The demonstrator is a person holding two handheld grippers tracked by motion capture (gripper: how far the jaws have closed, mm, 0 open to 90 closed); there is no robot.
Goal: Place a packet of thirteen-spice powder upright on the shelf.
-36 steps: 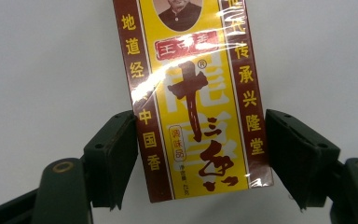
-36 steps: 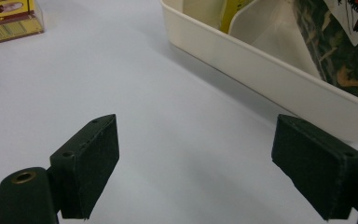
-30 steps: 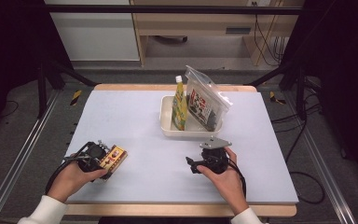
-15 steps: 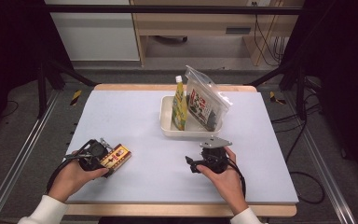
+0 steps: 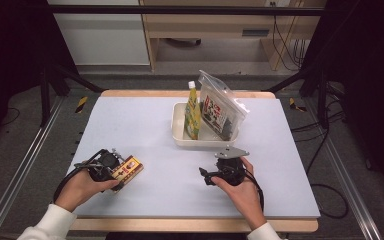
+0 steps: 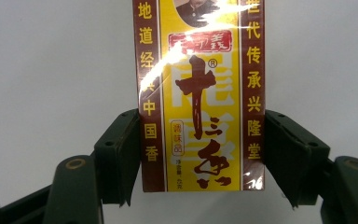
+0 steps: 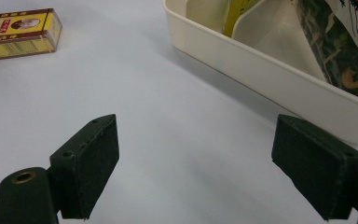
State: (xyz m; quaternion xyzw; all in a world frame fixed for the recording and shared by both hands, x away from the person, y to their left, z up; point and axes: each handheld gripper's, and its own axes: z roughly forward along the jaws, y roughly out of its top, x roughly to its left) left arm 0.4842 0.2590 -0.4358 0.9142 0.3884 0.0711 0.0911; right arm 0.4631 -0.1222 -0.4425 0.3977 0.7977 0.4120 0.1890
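A yellow and maroon box (image 5: 129,169) with Chinese print lies flat on the white table at the front left. My left gripper (image 5: 119,173) is shut on it: in the left gripper view both black jaws press the long sides of the box (image 6: 200,93) near its closest end, and the gripper's point (image 6: 203,161) falls on the box. My right gripper (image 5: 206,176) rests at the front centre, held by a hand. Its jaws stand wide open (image 7: 214,163) with bare table between them. The box (image 7: 18,32) lies far off at the upper left of the right gripper view.
A cream tray (image 5: 205,142) stands at the back centre, just beyond the right gripper. It holds an upright yellow bottle (image 5: 192,112) and a leaning clear pouch (image 5: 220,107). Its rim (image 7: 261,60) runs close ahead of the right jaws.
The left gripper and the box in it have edged slightly to the right. The right hand has stayed still.
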